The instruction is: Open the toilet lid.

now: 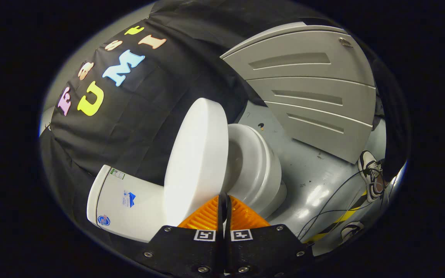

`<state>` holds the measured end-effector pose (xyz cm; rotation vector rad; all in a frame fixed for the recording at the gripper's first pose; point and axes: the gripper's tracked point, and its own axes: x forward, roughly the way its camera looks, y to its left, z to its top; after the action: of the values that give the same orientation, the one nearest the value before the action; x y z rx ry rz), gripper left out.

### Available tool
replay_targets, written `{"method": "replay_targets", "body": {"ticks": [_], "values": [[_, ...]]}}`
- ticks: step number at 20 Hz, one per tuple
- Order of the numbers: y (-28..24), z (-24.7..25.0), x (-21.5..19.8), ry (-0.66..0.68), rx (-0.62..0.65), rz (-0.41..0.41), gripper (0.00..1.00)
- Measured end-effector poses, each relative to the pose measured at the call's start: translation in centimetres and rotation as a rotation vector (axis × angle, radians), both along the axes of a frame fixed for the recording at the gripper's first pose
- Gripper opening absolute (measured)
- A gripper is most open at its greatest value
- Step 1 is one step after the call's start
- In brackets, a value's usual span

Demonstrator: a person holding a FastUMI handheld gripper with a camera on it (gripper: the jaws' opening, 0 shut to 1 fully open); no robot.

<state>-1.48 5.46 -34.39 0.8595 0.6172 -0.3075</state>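
The white toilet lid (195,154) stands raised, tilted well away from the seat and bowl (255,170) and leaning toward the white tank (126,200). My gripper (224,197) is at the lid's front rim, where the lid and the seat part. Its fingers (207,216) are shut, with only a thin dark slit between them and nothing white showing in it. The tips rest against the edge of the lid. The inner face of the lid is turned away from me.
A grey panelled cabinet (307,88) stands beyond the toilet on the grey floor (307,181). A person's shoe (371,173), thin cables (338,204) and a yellow-black tape strip (346,216) lie beside the bowl.
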Motion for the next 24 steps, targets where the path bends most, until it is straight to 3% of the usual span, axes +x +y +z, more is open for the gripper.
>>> {"method": "replay_targets", "body": {"ticks": [2,6,10,24], "values": [[0.7,1.5,0.2,-0.019,-0.025,-0.018,0.0],[2.0,4.3,0.7,-0.014,-0.182,0.054,0.0],[4.1,7.6,0.9,-0.054,-0.236,0.056,0.0],[8.2,12.1,1.3,-0.054,-0.552,0.186,0.0]]}}
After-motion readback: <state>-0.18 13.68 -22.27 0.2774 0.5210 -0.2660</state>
